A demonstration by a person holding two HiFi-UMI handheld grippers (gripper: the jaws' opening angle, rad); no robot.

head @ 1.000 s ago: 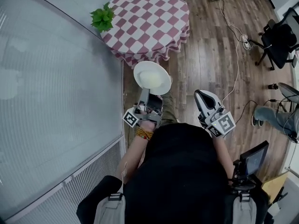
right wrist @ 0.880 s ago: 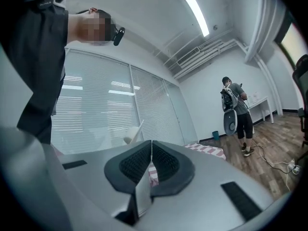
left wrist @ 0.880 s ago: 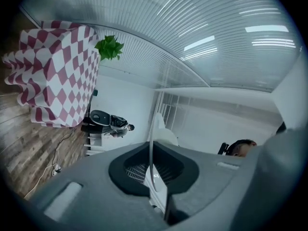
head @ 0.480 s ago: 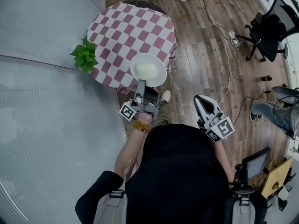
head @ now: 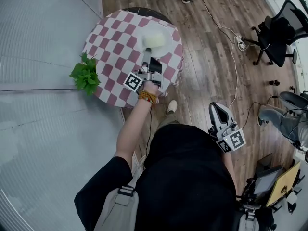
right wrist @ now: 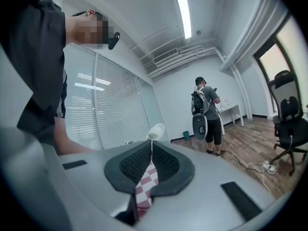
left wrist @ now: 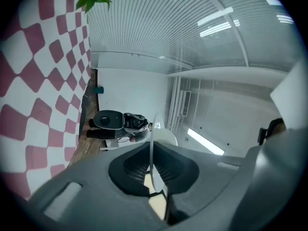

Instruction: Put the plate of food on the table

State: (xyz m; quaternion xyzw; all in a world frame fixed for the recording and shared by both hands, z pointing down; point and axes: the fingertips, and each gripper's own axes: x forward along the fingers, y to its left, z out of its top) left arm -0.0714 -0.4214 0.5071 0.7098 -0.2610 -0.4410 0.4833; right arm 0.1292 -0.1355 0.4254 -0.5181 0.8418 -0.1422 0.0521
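A white plate (head: 155, 37) with a pale mound of food hovers over the far half of the round table with the red-and-white checked cloth (head: 115, 47). My left gripper (head: 147, 53) reaches out over the table and is shut on the plate's near rim. In the left gripper view that rim (left wrist: 151, 146) shows edge-on between the jaws, with the cloth (left wrist: 33, 81) at the left. Whether the plate touches the cloth I cannot tell. My right gripper (head: 215, 109) hangs by my right side, shut and empty; its view shows the plate (right wrist: 155, 131) far off.
A green potted plant (head: 85, 76) stands at the table's left edge. A glass wall with blinds runs along the left. A black office chair (head: 279, 32) and floor cables (head: 226, 25) lie to the right. A person with a backpack (right wrist: 204, 112) stands beyond the table.
I have stepped up to the table. My left gripper has carried the plate forward from the table's near edge to over its far half. The right gripper stayed at my side.
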